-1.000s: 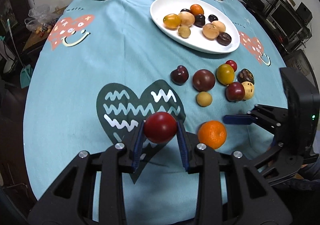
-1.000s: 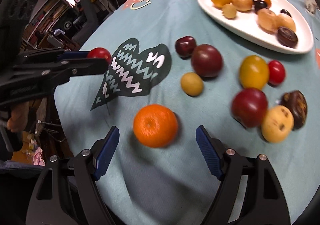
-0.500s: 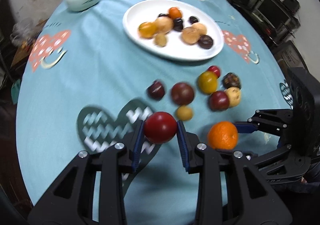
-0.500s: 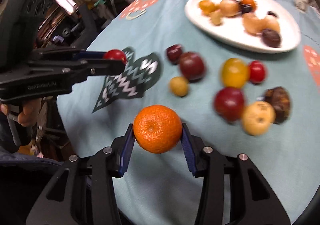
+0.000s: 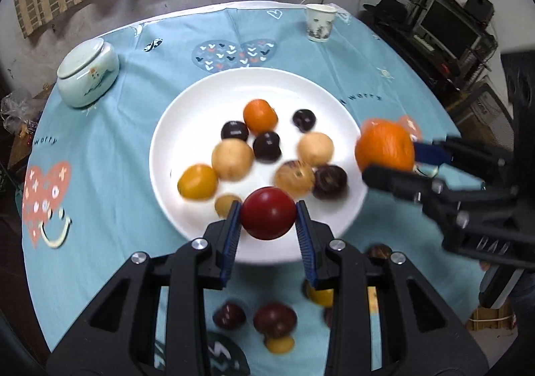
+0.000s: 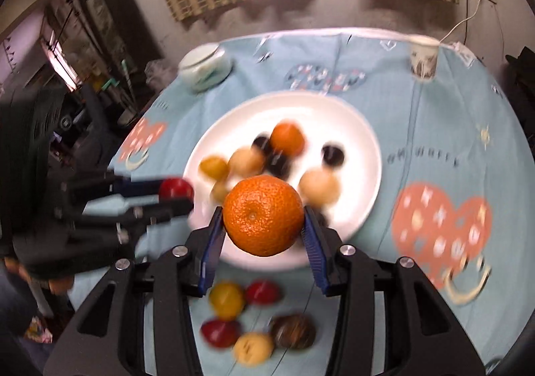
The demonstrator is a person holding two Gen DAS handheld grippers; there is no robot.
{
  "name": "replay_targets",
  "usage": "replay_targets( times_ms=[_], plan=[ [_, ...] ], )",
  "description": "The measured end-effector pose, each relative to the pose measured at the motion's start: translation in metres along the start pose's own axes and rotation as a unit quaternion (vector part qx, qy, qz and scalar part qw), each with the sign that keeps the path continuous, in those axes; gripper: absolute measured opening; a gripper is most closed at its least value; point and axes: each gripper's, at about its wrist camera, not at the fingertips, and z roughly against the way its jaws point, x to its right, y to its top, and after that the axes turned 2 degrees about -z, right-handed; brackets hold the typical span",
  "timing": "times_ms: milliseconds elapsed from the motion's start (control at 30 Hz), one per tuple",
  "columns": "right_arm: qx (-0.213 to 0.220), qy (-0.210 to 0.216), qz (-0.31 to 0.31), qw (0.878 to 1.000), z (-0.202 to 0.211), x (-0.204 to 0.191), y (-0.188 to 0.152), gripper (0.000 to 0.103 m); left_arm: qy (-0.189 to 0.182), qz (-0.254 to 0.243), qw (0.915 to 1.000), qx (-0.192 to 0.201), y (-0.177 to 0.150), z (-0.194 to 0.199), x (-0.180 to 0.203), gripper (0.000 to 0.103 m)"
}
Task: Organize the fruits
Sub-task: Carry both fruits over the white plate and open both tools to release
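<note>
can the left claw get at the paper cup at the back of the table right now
Probably not as things stand: the left claw is shut on a red fruit, so it has no free grip, and the plate of fruit lies between it and the cup.

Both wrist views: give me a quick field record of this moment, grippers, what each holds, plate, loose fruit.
left gripper: shut on red fruit, over the near rim of the plate
right gripper: shut on orange, at the plate's right edge in the left wrist view
white plate: holds about ten fruits, among them a second small orange
loose fruit: several on the blue tablecloth nearer than the plate
other items: lidded jar, paper cup
image quality: motion blur, right wrist view worse
</note>
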Motion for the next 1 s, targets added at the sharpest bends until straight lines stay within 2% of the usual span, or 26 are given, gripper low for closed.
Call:
replay_targets(
  times_ms=[267, 500, 567, 600, 633, 700, 867, 933, 1000],
  plan=[
    [-0.007, -0.002, 0.007, 1.0, -0.035, 0.022, 0.046, 0.046, 0.017, -0.008, 0.9998, -0.008, 0.019, -0.025, -0.002, 0.033],
    [-0.033, -0.006, 0.019, 0.999, -0.062, 0.023, 0.057, 0.047, 0.023, -0.005, 0.9996, -0.018, 0.023, -0.04, -0.008, 0.033],
    [-0.045, -0.018, 0.02, 0.999, -0.07, 0.024, 0.06, 0.05, 0.023, -0.004, 0.9995, -0.021, 0.023, -0.043, -0.009, 0.034],
    [-0.049, -0.023, 0.02, 0.998, -0.073, 0.024, 0.06, 0.067, 0.024, -0.004, 0.9995, -0.022, 0.023, -0.044, -0.009, 0.038],
    [-0.048, -0.024, 0.014, 0.998, -0.074, 0.025, 0.061, 0.073, 0.025, -0.004, 0.9995, -0.021, 0.023, -0.044, -0.009, 0.046],
    [-0.038, -0.017, 0.008, 0.999, -0.071, 0.027, 0.063, 0.074, 0.025, -0.001, 0.9995, -0.017, 0.022, -0.042, -0.009, 0.047],
    [-0.025, -0.029, 0.015, 0.999, -0.05, 0.027, 0.056, 0.073, 0.034, 0.012, 0.9993, 0.0, 0.017, -0.027, -0.017, 0.052],
    [-0.022, -0.032, 0.01, 0.999, -0.035, 0.03, 0.044, 0.073, 0.045, 0.02, 0.9987, 0.014, 0.011, -0.015, -0.023, 0.062],
    [-0.024, -0.035, 0.002, 0.999, -0.023, 0.032, 0.03, 0.073, 0.058, 0.026, 0.9976, 0.026, 0.0, 0.0, -0.031, 0.065]
  ],
)
